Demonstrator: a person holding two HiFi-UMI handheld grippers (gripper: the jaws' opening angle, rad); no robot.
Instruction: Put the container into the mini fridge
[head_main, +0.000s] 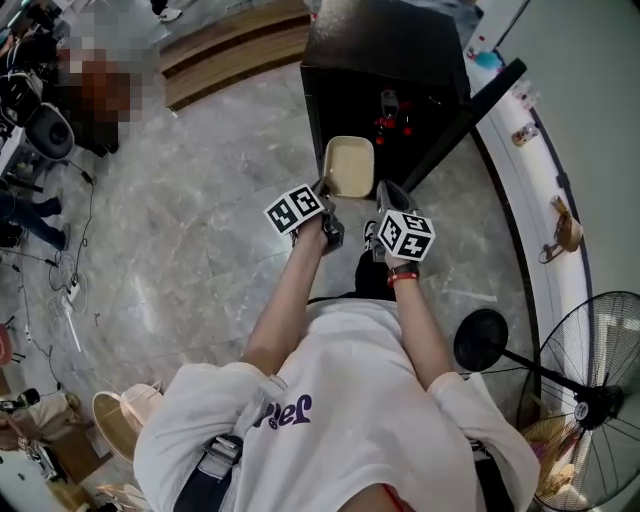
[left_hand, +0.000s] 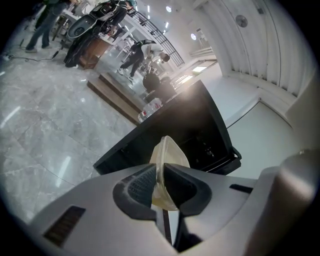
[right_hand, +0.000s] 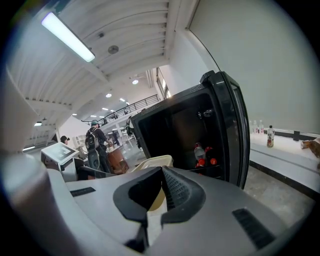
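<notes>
Grey marble floor (head_main: 190, 230) of a large hall, bearing a black mini fridge (head_main: 385, 50) with its door swung open. Beige container (head_main: 349, 165) is held in the air just before the opening, mouth up, long axis pointing into the fridge. Left tool (head_main: 326, 192) and right tool (head_main: 379, 196) each clamp one side rim.

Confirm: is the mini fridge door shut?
No, the mini fridge door is swung open, showing bottles inside.
</notes>
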